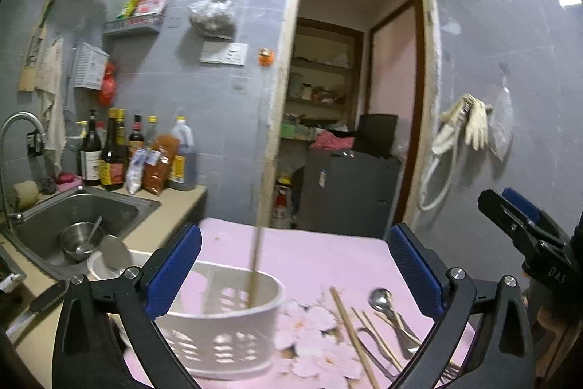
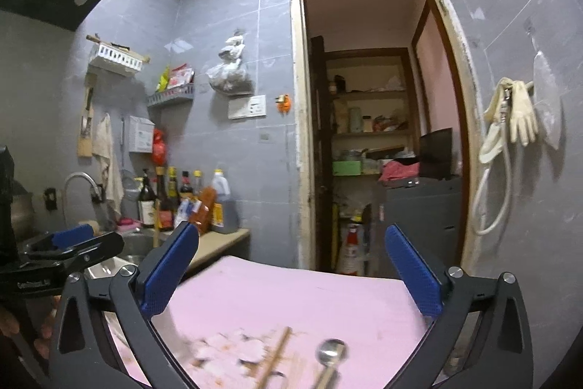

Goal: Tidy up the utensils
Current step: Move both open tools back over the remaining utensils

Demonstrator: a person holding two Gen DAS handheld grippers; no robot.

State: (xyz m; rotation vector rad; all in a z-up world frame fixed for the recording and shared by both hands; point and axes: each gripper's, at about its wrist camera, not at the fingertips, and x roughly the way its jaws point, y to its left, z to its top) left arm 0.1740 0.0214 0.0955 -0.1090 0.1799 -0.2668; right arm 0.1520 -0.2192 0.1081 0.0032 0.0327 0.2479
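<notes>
Both grippers, left gripper [image 1: 293, 265] and right gripper [image 2: 291, 265], stand wide with nothing between; one chopstick [image 1: 255, 261] stands in the white basket [image 1: 226, 334], a spoon [image 1: 380, 299] lies beside on the pink table [image 1: 309, 254].

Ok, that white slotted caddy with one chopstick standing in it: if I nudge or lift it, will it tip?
Probably slides easily: the white caddy looks like thin, slotted plastic, so light. The chopstick stands far above its rim, so a jolt could swing it or tip the caddy. It looks rigid enough to grip.
</notes>
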